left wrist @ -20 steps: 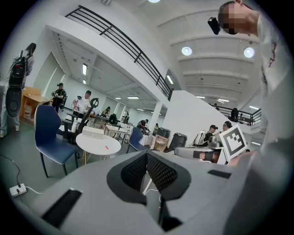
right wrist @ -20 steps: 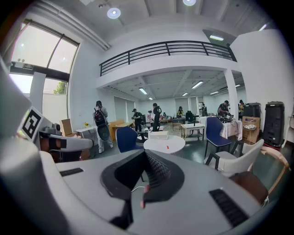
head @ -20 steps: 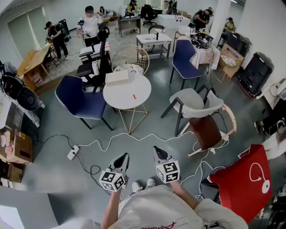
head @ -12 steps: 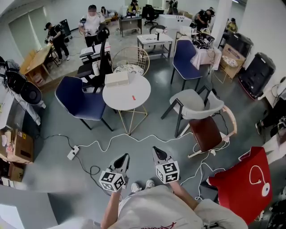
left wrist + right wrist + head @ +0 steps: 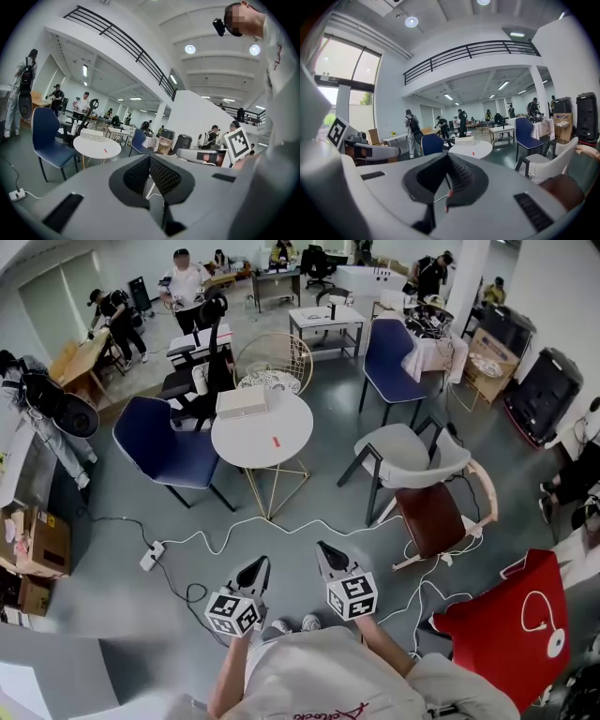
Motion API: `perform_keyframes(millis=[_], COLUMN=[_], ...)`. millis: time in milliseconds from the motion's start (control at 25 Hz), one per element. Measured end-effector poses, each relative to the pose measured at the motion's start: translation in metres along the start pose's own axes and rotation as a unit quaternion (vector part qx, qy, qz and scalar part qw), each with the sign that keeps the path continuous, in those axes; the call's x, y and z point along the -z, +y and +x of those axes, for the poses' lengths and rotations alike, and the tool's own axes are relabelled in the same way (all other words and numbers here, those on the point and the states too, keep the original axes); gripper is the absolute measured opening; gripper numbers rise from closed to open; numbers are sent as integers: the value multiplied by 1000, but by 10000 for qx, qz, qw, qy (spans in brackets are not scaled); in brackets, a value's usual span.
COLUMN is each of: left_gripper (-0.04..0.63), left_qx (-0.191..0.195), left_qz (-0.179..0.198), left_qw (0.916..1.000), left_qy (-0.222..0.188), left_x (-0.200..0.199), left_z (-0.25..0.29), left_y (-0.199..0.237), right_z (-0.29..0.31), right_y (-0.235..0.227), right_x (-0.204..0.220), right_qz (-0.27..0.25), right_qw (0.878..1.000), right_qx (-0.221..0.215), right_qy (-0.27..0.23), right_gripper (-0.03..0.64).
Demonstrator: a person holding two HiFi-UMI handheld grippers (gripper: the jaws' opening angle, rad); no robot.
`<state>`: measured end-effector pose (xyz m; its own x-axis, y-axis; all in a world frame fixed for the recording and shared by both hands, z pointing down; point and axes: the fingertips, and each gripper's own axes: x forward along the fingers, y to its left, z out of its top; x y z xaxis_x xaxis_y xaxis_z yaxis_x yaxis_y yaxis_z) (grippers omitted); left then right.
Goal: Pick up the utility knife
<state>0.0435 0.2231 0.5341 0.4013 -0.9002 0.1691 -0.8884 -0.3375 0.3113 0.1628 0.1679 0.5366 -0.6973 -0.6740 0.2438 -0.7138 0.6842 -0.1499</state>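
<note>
The utility knife [image 5: 276,441] is a small red-orange piece lying on a round white table [image 5: 244,442], well ahead of me across the grey floor. It also shows small and far off as the knife [image 5: 105,150] in the left gripper view and the knife [image 5: 473,153] in the right gripper view. My left gripper [image 5: 260,564] and right gripper [image 5: 324,549] hang side by side close to my body, both pointing toward the table. Each has its jaws together and nothing between them.
A white box [image 5: 242,402] sits at the table's far side. A blue chair [image 5: 159,446] stands to its left, a gold wire chair [image 5: 274,360] behind, a grey chair [image 5: 412,460] to the right. A white cable [image 5: 281,526] and power strip [image 5: 151,556] cross the floor between.
Both grippers keep their places before me. The head view has shifted a little, and a person with a dark pack has come further in at the left edge.
</note>
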Motion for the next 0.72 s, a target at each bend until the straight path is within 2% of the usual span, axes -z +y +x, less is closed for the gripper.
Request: perform_keyframes(millis=[320,720], left_gripper=[12,12], left_qx=[67,-53], left_qz=[19,-135], left_qw=[10000,9999], left_qy=[20,27], left_x=[3,10], left_z=[17,23], left_y=[-6,9], right_z=[-1,16], right_y=[-16,-19], right_x=[5,10], right_qz=[-28,-93], right_qw=[10000,9998], right_qx=[25,-16], right_qy=[23,186], right_gripper=[17,17])
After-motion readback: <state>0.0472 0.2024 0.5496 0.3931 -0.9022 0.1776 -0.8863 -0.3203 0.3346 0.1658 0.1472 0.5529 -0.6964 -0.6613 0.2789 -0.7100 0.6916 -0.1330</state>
